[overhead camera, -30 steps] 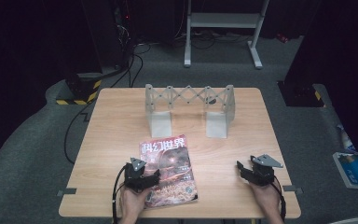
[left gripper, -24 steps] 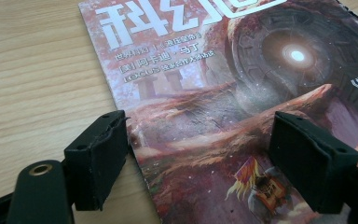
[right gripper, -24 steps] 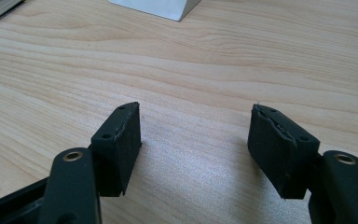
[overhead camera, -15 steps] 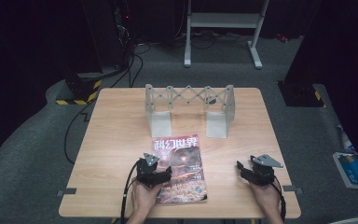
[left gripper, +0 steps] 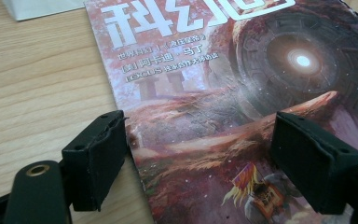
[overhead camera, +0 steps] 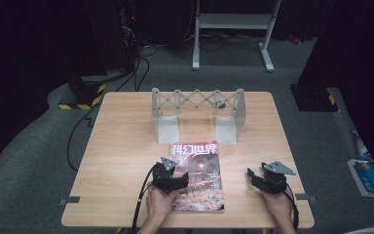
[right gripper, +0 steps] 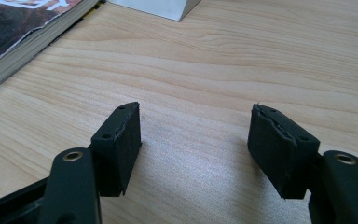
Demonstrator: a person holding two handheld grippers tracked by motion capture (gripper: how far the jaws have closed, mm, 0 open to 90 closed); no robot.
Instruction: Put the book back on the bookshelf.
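Nearest the table's (overhead camera: 121, 161) front edge, the left gripper (overhead camera: 168, 176) sits over the lower left part of a magazine (overhead camera: 198, 178), its jaws spread wide; in the left gripper view one jaw rests off the cover's left edge on the wood and the other over the printed art, nothing held between them. The right gripper (overhead camera: 260, 179) lies on bare wood well apart to the right of the magazine, jaws likewise parted and empty. The right gripper view picks out the magazine's stacked page edges (right gripper: 23, 44), which the high view cannot resolve, and the left gripper view shows the cover picture, a glowing ring above reddish ground. The magazine lies flat, long axis running away from the person, title at the far end. Just beyond that far end stands a grey expanding rack (overhead camera: 197, 113) on two block feet, straddling the way forward. Past the table, cables (overhead camera: 139, 73) and a white stand base (overhead camera: 233, 29) lie on grey floor; a blue book (overhead camera: 370, 176) lies at right
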